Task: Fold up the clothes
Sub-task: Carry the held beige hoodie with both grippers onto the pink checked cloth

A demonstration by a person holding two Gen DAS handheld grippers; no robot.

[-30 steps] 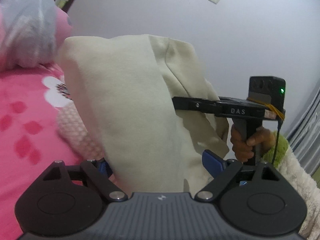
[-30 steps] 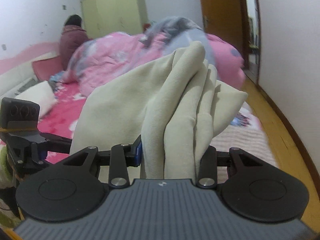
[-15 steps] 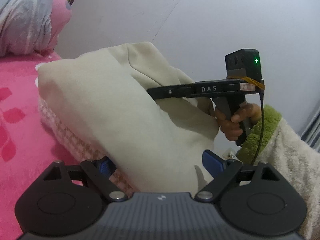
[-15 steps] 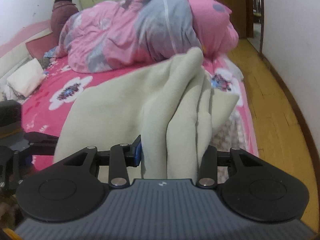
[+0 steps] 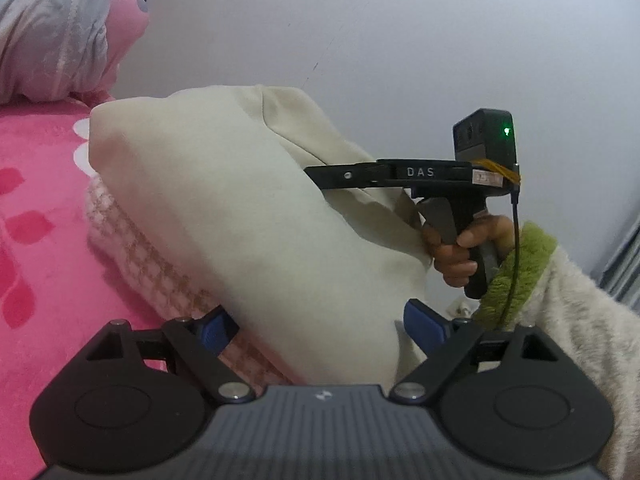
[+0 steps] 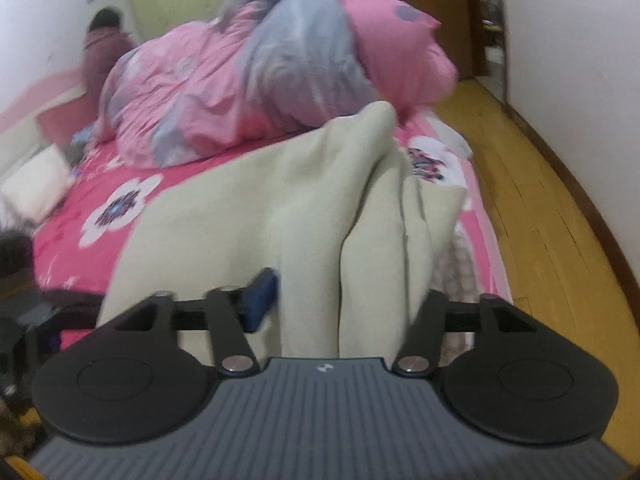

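Basically both tools grip the cream fleece garment (image 5: 240, 216): left tool (image 5: 316, 328), right tool (image 6: 344, 300) clamping bunched layers above the pink bed's (image 6: 80, 204) foot edge. Best level the corners, lay flat.

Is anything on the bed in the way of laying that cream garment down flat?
Partly. Both claws grip the cream garment, and a pinkish checked cloth already lies on the bed under it. The pink quilt sits further back, apart.
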